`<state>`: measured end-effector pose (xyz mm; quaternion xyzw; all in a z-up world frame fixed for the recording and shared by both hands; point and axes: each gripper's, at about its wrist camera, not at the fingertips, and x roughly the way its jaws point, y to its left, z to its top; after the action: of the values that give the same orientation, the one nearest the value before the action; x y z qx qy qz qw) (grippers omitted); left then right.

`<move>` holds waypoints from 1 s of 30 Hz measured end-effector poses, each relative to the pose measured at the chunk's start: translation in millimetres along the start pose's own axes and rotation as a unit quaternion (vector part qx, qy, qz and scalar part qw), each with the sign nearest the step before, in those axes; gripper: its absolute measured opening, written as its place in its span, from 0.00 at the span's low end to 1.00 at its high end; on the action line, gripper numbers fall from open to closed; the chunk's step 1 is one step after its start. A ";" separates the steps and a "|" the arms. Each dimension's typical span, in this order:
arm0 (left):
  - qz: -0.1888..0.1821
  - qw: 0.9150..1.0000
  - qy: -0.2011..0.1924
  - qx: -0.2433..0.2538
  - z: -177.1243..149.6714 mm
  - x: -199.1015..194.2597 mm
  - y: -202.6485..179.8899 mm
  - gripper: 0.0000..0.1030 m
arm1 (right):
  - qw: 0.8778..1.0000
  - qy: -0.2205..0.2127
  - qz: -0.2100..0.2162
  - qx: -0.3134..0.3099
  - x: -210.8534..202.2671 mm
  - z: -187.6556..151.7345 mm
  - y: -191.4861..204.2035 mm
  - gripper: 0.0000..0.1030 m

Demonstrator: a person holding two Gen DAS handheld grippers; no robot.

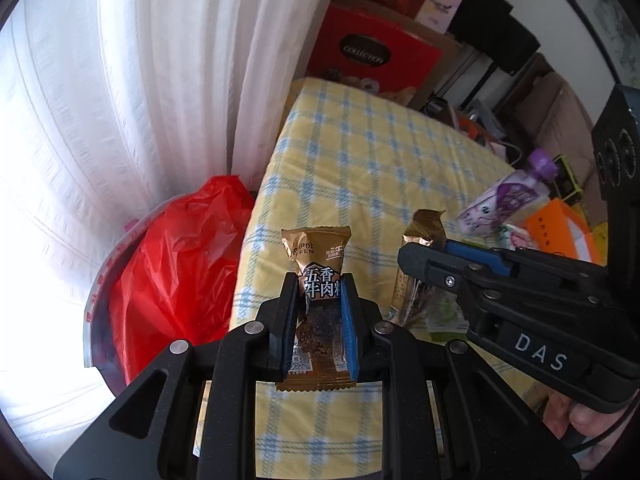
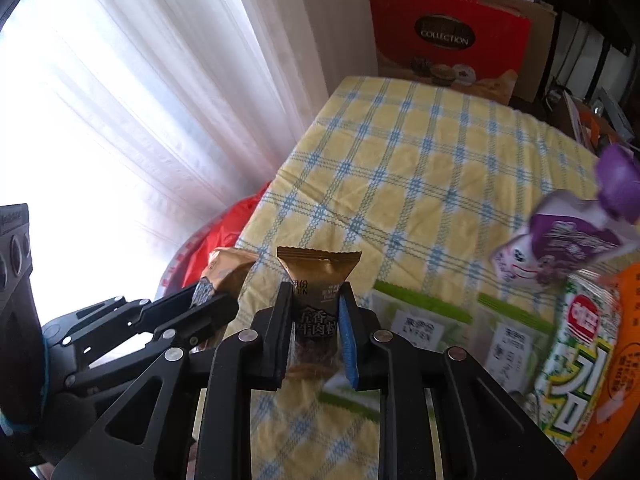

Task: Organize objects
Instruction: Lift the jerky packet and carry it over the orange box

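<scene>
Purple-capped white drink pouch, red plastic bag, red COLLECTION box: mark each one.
Purple-capped white drink pouch (image 1: 505, 200): left wrist view, printed front.
Red plastic bag (image 1: 176, 264): left wrist view, crumpled middle.
Red COLLECTION box (image 2: 448, 46): right wrist view, lid face.

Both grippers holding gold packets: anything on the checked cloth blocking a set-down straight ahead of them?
Nothing visible does. The left gripper and right gripper are each shut on a gold snack packet. The checked tablecloth ahead is bare; the green packs and purple pouch lie off to the right.

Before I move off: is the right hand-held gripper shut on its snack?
Shut: the right hand-held gripper pads press both sides of the gold snack packet.
</scene>
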<state>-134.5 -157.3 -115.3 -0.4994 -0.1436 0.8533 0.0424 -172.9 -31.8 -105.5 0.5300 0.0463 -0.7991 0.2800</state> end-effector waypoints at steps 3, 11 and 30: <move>-0.005 1.000 -0.011 0.007 1.8 -11.2 -10.9 0.18 | 1.000 -0.015 0.008 0.006 -17.3 -2.2 -5.3 0.20; -0.015 0.999 -0.031 0.040 9.1 -36.5 -51.2 0.18 | 0.999 -0.047 0.013 0.018 -68.2 -8.9 -20.5 0.20; -0.044 0.992 -0.061 0.101 10.7 -73.3 -141.1 0.18 | 0.992 -0.108 0.023 0.068 -168.7 -34.2 -82.4 0.20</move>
<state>-117.3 -40.5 -8.2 -0.4329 -0.0806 0.8895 0.1216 -138.3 117.1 8.6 0.4595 -0.0505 -0.8463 0.2648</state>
